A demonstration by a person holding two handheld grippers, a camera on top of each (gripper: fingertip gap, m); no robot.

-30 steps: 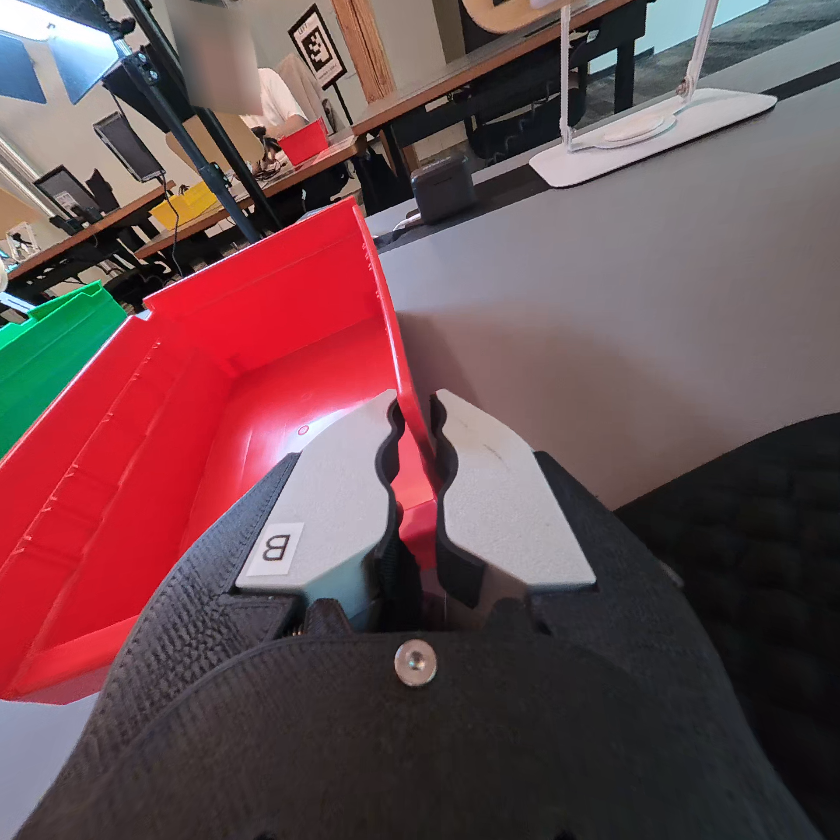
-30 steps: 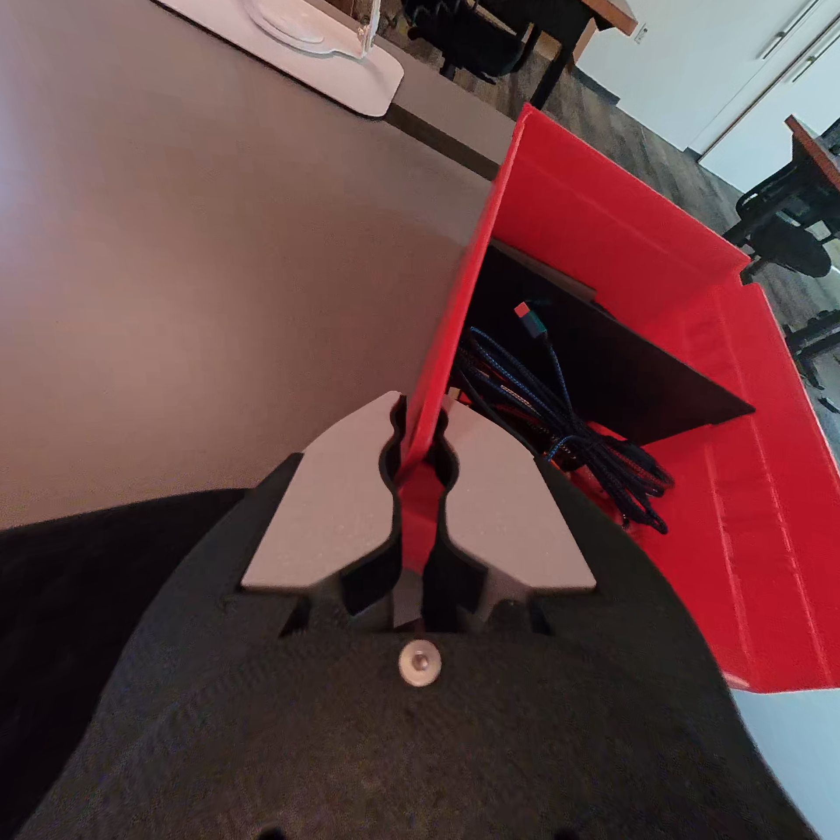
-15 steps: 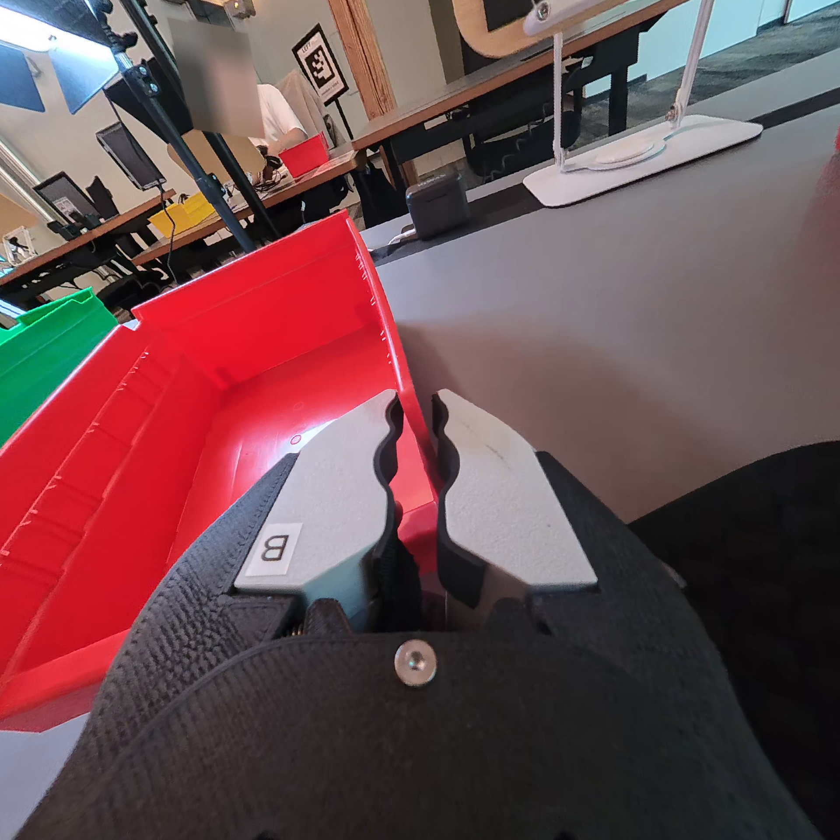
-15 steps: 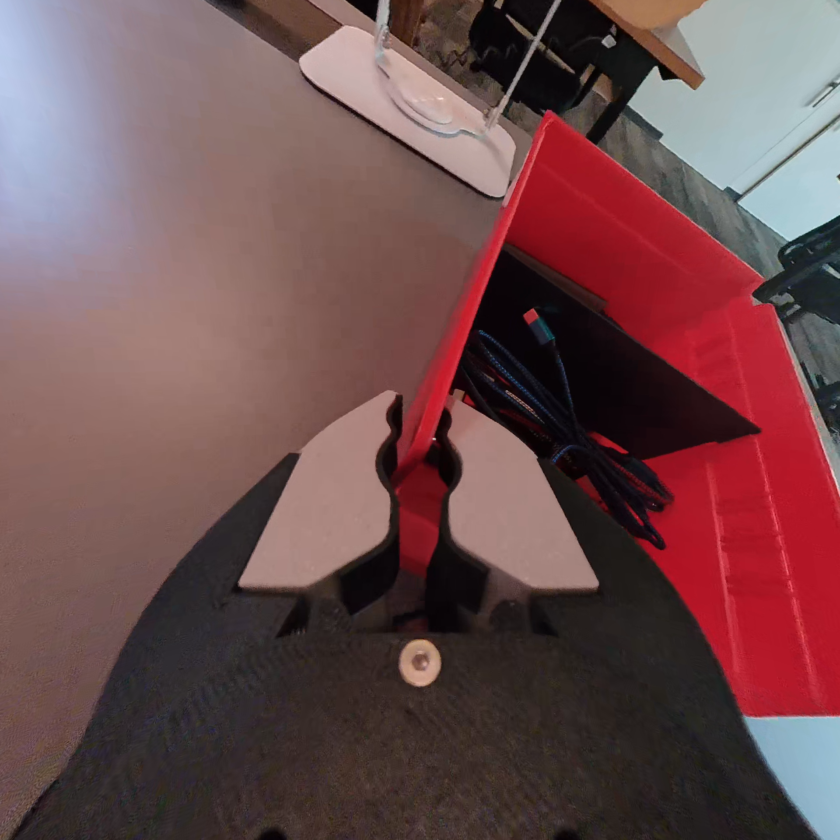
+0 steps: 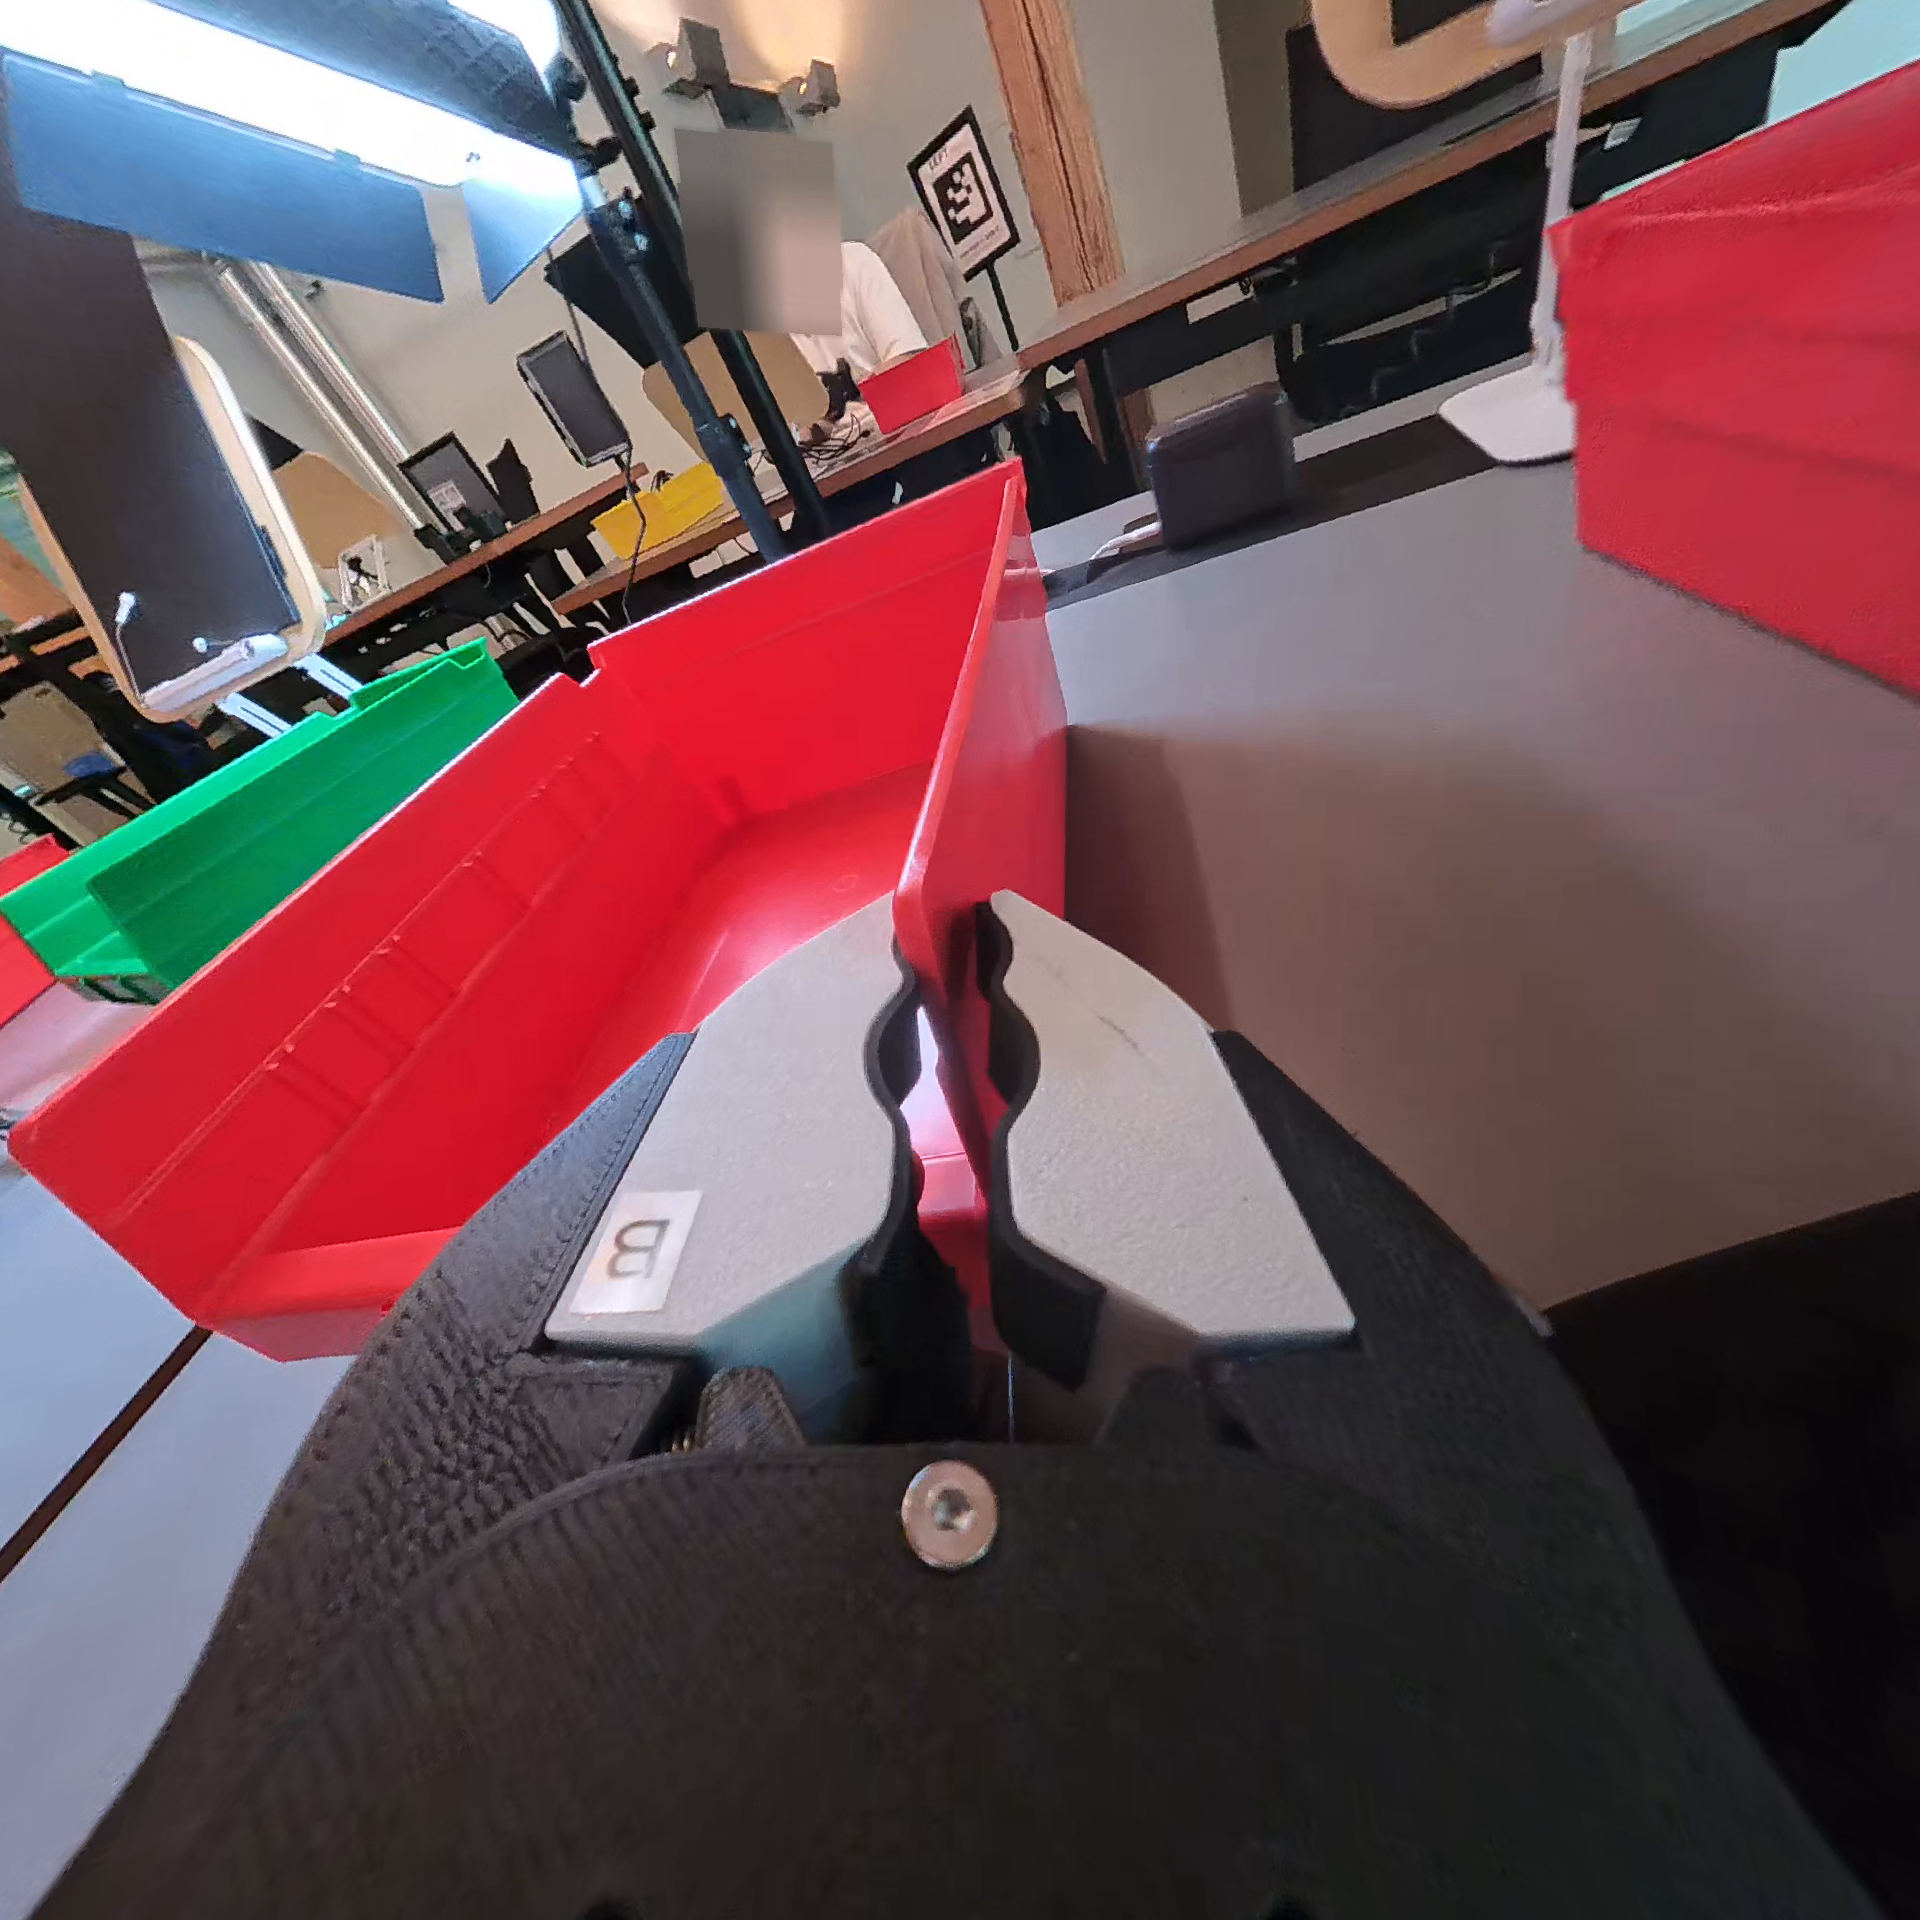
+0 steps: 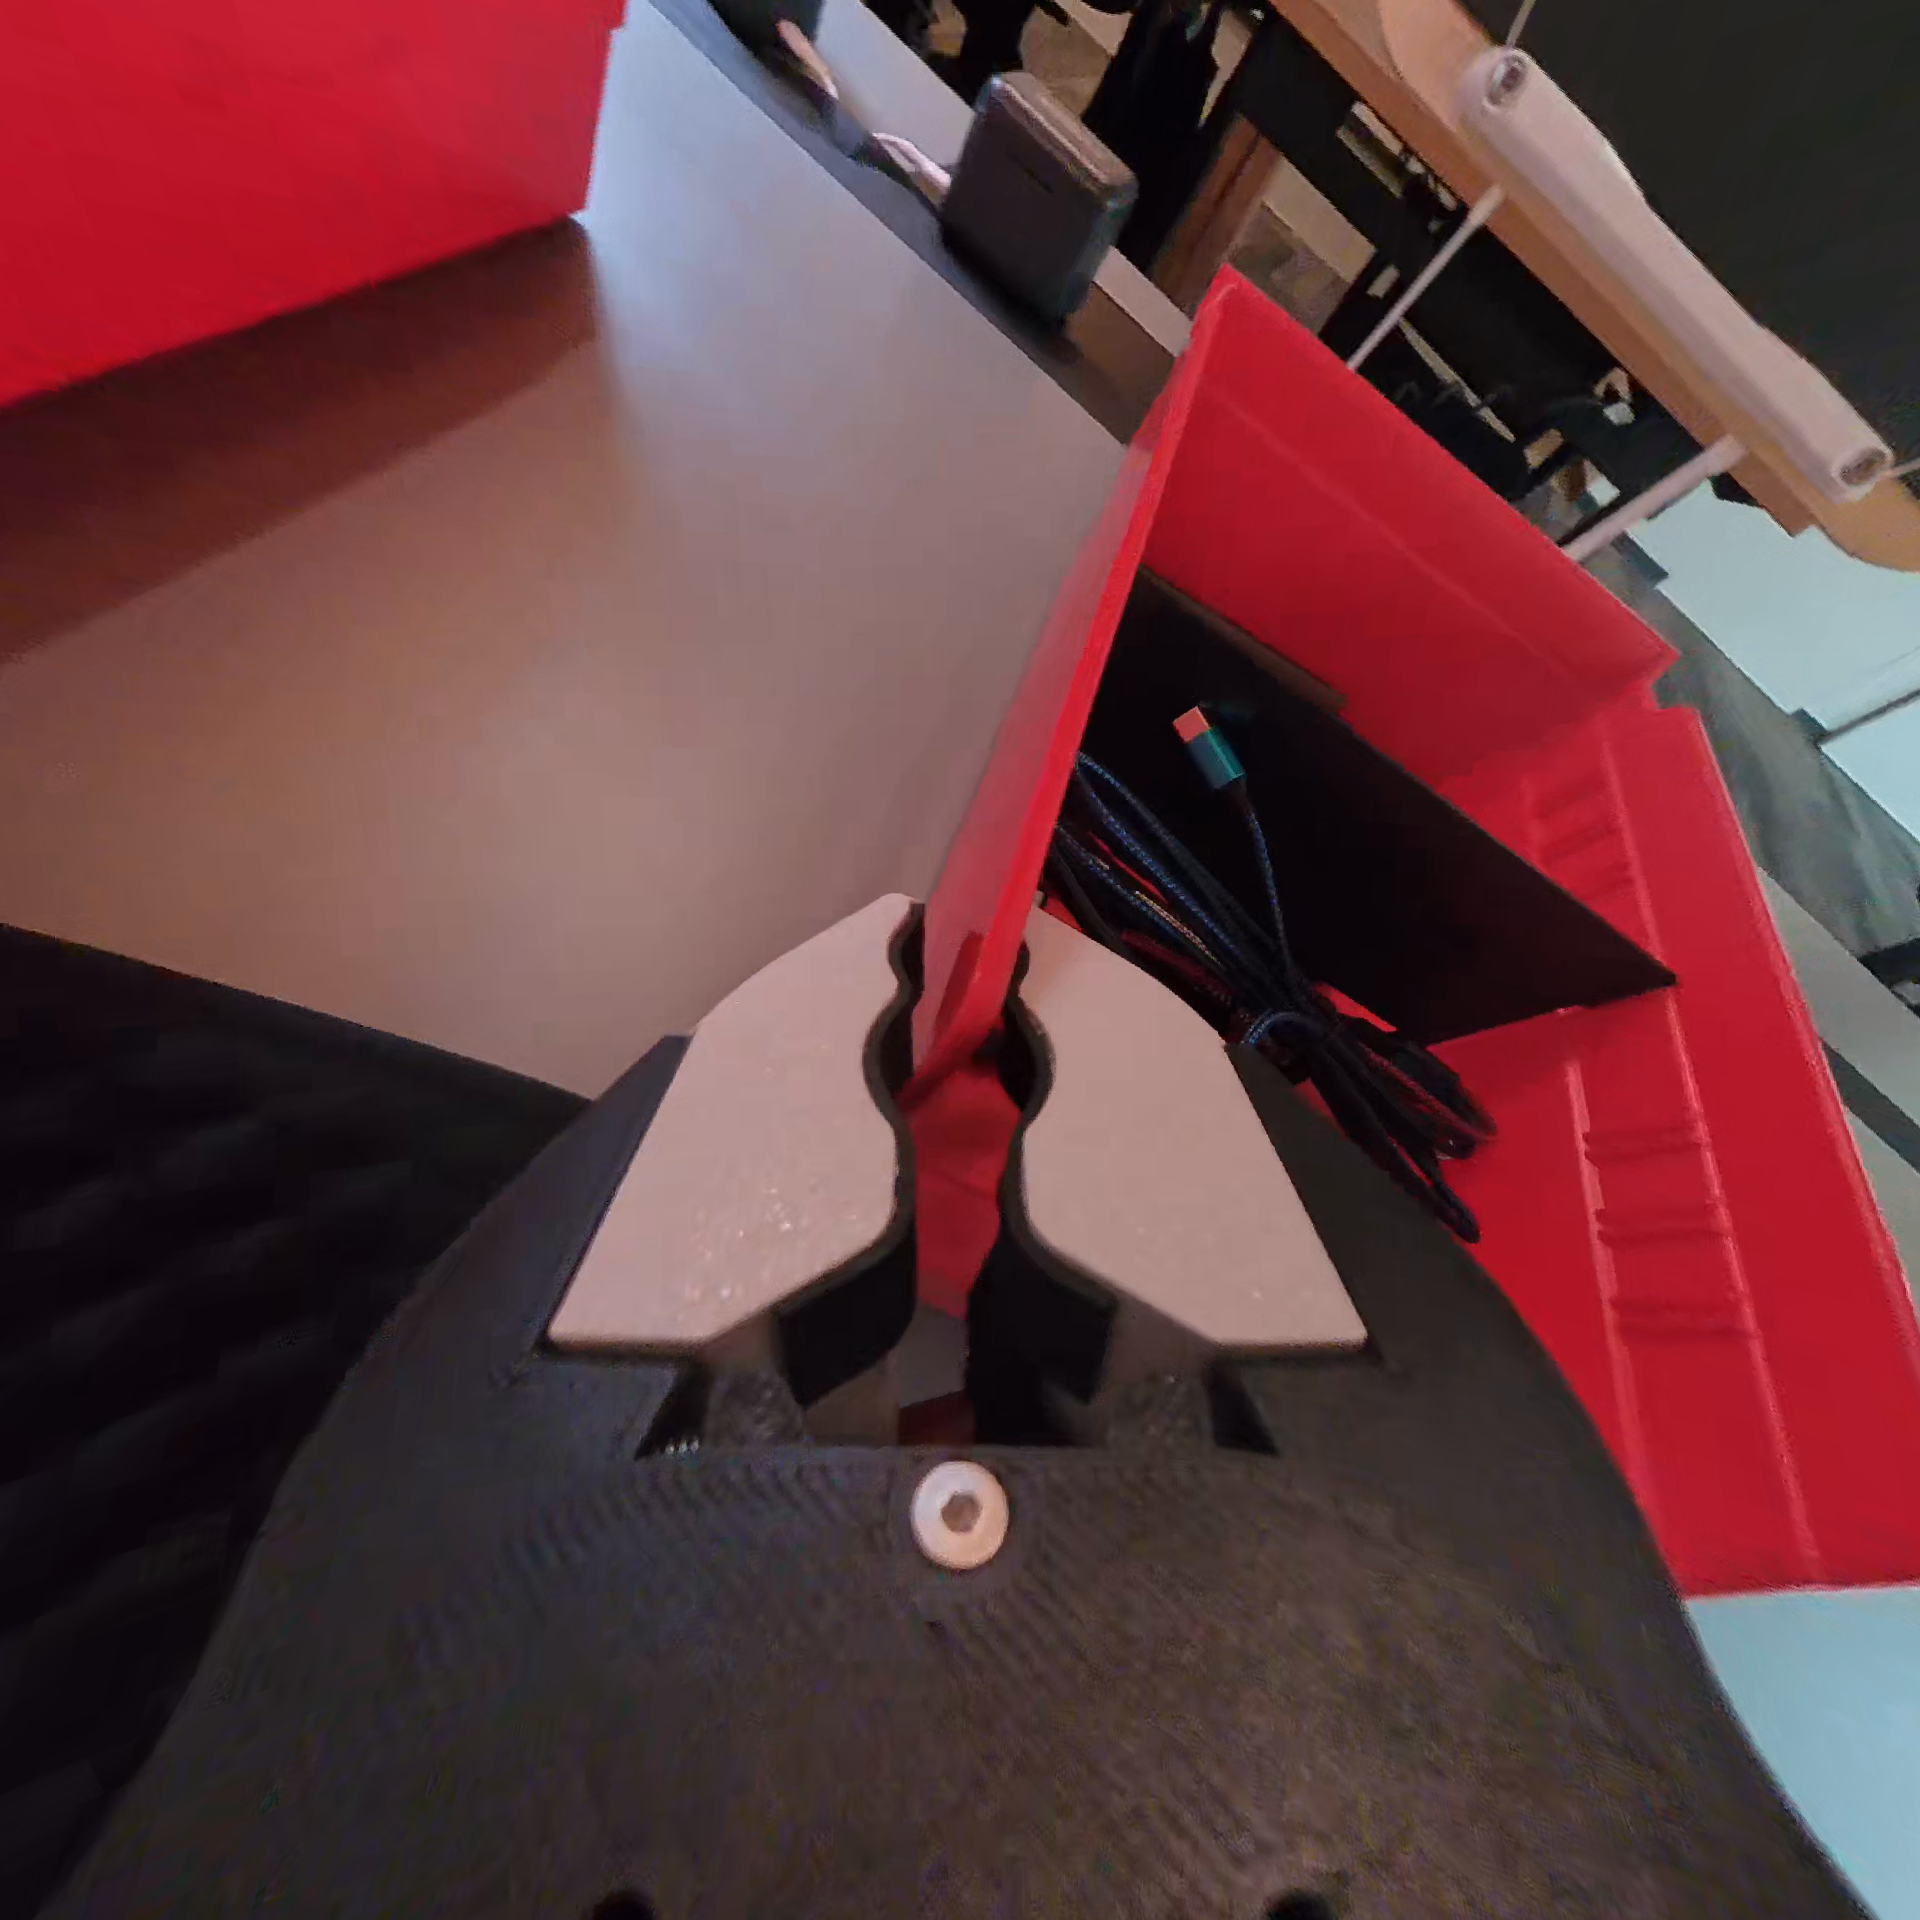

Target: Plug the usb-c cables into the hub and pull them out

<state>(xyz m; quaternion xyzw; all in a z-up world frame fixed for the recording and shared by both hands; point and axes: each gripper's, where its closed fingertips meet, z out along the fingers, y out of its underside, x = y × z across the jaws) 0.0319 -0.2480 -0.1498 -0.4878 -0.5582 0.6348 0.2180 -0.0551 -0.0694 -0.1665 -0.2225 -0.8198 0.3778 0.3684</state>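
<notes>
Swung round since a second ago: both red bins now carried over the grey tabletop (image 5: 1455,831), each showing at the edge of the other view, the lamp base nearly gone from sight.

Small white sticker (image 5: 636,1252) with a single letter on one finger of the left gripper (image 5: 948,935); black-and-white square marker sign (image 5: 964,197) far beyond the bin.

Left gripper narrowed onto the side wall of an empty red bin (image 5: 727,748), pads pressing both faces. Right gripper (image 6: 961,940) clamped likewise on the wall of a second red bin (image 6: 1455,582).

Inside that second bin: coiled dark braided usb-c cables (image 6: 1247,935), one teal plug (image 6: 1210,746) standing up, against a black slab (image 6: 1403,852). Hub not clearly made out.
</notes>
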